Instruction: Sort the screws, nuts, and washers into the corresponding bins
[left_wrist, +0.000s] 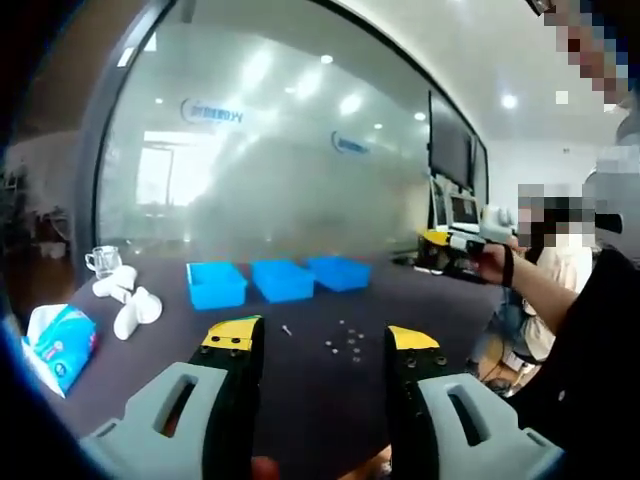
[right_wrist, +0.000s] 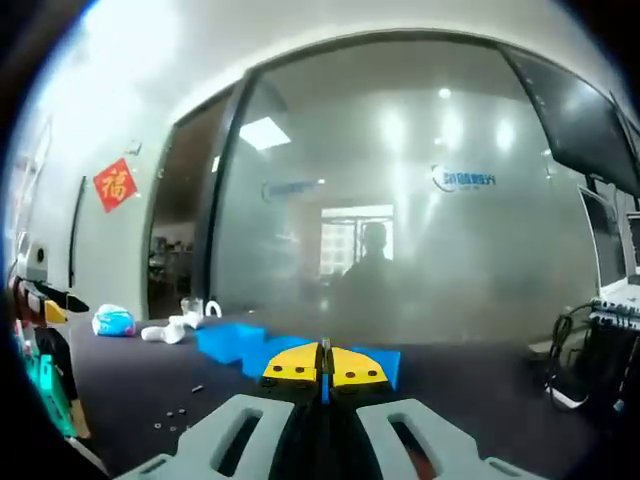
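On the dark matte desk (left_wrist: 330, 390), three blue plastic bins (left_wrist: 282, 280), scattered small metal parts (left_wrist: 345, 342) too tiny to identify, left gripper (left_wrist: 325, 345) jaws spread, right gripper (right_wrist: 324, 368) jaws pressed together.

Left claw (left_wrist: 325, 345) gapes wide; right claw (right_wrist: 323, 362) seemingly closed, empty.

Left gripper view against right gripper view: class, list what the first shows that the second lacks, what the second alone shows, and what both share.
Left gripper view alone: a person's hand, and all three bins in a row, the middle bin unobstructed.

Right gripper view alone: a red paper sign on the wall and a reflected figure in the glass.

Both: blue bins, small loose parts on the dark table, a tissue pack, white cups and the frosted glass wall.
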